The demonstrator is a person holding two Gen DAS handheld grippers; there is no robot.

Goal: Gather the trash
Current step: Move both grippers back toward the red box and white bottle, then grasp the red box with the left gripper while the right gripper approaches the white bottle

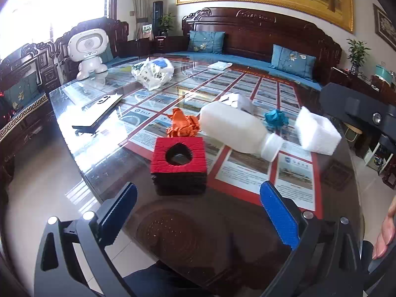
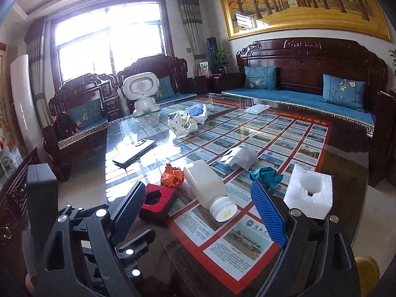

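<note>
- I am looking at the trash lying loose on the glass table (image 1: 81,133): a white plastic bottle (image 1: 235,130) on its side, with an orange crumpled wad (image 1: 183,123) just beside its base and a teal crumpled wad (image 1: 274,120) near its neck.
- A red-topped foam block (image 1: 179,164) is sitting nearest my left gripper (image 1: 198,212), and a white foam piece (image 2: 309,194) is sitting just beside my right gripper (image 2: 198,212).
- I am judging that collection is only starting: nothing is being held, and both grippers are standing wide apart and empty.
- A white plastic bag (image 2: 184,122) is lying further back on the table; it may be the place for the trash, though I cannot tell from here.
- Next I am expecting to bring one gripper down around a near piece, probably the red-topped foam block, and close on its sides.
- The bottle is likely to roll if nudged.
</note>
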